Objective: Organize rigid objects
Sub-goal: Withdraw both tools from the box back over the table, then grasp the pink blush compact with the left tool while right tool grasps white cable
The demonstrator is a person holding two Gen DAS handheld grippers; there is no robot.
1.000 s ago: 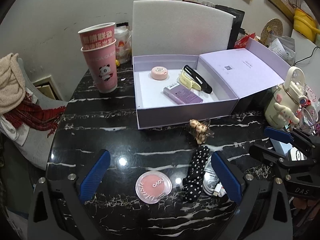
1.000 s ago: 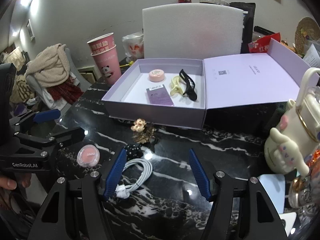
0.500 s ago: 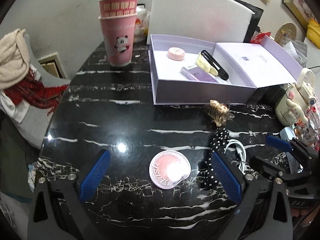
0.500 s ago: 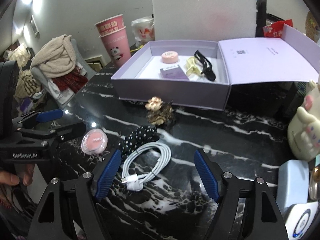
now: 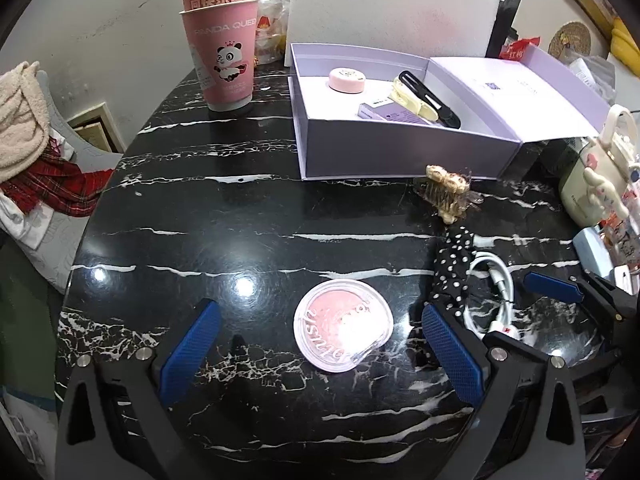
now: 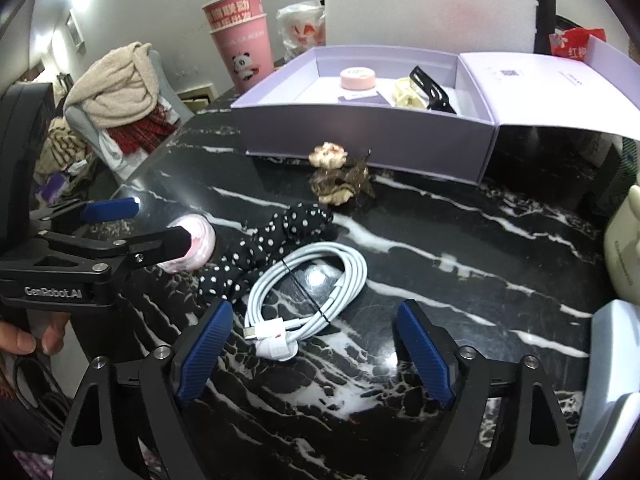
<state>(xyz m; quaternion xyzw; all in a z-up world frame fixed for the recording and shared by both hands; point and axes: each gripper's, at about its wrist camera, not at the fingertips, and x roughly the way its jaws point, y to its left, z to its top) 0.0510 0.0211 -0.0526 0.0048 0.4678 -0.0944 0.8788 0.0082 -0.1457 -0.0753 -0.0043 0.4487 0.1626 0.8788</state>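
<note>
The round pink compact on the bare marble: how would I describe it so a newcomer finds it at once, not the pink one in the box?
Start at the open lavender box at the back of the black marble table, then come toward the camera. The round pink compact lies flat between the open left tongs, left of the polka-dot hair tie. Unlike the boxed pink tin, it has a clear lid with white lettering.

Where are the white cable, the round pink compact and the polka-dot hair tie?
white cable (image 6: 320,280), right wrist view, on its coiled loop
round pink compact (image 5: 342,330), left wrist view, on its lid
polka-dot hair tie (image 6: 280,240), right wrist view, on its middle
</note>
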